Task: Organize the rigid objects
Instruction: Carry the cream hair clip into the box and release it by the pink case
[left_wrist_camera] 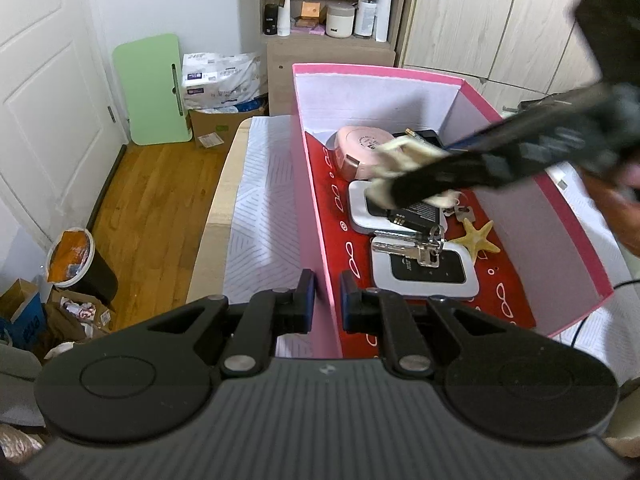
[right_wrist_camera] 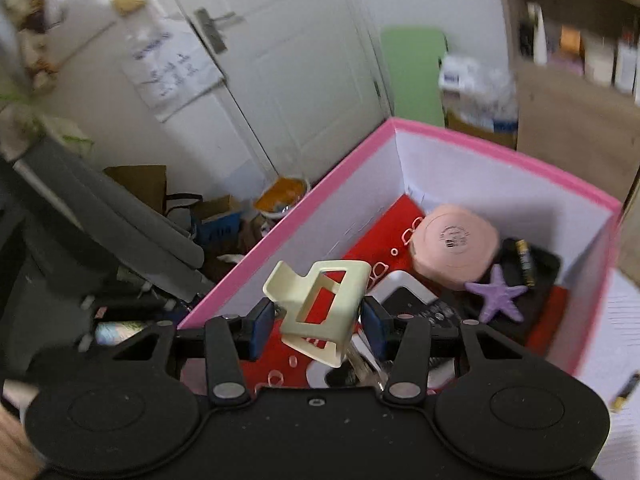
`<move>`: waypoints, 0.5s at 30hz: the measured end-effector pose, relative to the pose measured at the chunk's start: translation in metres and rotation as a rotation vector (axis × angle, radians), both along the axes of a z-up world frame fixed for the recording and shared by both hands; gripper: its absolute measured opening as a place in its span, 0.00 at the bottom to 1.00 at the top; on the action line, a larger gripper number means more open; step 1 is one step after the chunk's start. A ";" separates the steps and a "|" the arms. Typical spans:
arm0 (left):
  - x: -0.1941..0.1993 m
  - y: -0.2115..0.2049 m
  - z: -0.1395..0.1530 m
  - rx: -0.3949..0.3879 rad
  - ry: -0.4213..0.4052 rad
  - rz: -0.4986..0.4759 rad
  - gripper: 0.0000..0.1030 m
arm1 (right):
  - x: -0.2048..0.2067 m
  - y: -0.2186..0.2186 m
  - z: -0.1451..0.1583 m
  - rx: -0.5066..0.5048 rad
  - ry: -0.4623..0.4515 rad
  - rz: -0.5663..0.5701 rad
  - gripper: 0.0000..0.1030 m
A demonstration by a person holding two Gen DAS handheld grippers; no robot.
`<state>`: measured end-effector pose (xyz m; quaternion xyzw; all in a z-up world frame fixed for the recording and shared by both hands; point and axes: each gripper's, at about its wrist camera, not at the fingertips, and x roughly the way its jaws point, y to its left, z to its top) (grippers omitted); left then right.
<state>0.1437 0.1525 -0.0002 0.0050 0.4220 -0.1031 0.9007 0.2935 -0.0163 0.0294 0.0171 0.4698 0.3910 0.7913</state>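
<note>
left tool (left_wrist_camera: 327, 300): nearly shut, pinching pink box (left_wrist_camera: 440, 76) wall
right tool (right_wrist_camera: 316, 322): holding cream hair clip (right_wrist_camera: 320, 304) betw. pads, above box
under clip: pink round case (right_wrist_camera: 456, 246), purple starfish (right_wrist_camera: 498, 294)

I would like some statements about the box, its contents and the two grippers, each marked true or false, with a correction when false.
1. The right gripper holds a cream hair clip. True.
2. The left gripper is clamped on the near wall of the pink box. True.
3. The yellow starfish lies outside the box on the cloth. False: it lies inside the box, on the red lining.
4. The pink round case sits near the far end of the box. True.
5. The box is empty apart from the clip. False: it holds the round case, keys, flat devices and starfish.
6. The purple starfish is gripped by the right gripper. False: it lies in the box.
</note>
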 end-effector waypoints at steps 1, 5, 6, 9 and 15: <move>-0.001 0.000 0.000 0.006 -0.005 -0.007 0.11 | 0.005 0.005 -0.004 -0.010 0.005 -0.016 0.51; -0.002 0.002 0.000 0.009 -0.003 -0.030 0.11 | 0.019 0.022 -0.013 -0.068 -0.031 -0.076 0.51; -0.001 0.004 0.000 0.009 -0.001 -0.031 0.11 | 0.023 0.025 -0.016 -0.076 -0.020 -0.097 0.51; -0.001 0.005 0.000 0.000 -0.003 -0.033 0.11 | 0.038 0.031 -0.029 -0.116 0.038 -0.166 0.52; -0.003 0.007 -0.002 -0.023 -0.014 -0.026 0.11 | 0.052 0.027 -0.042 -0.047 0.145 -0.201 0.56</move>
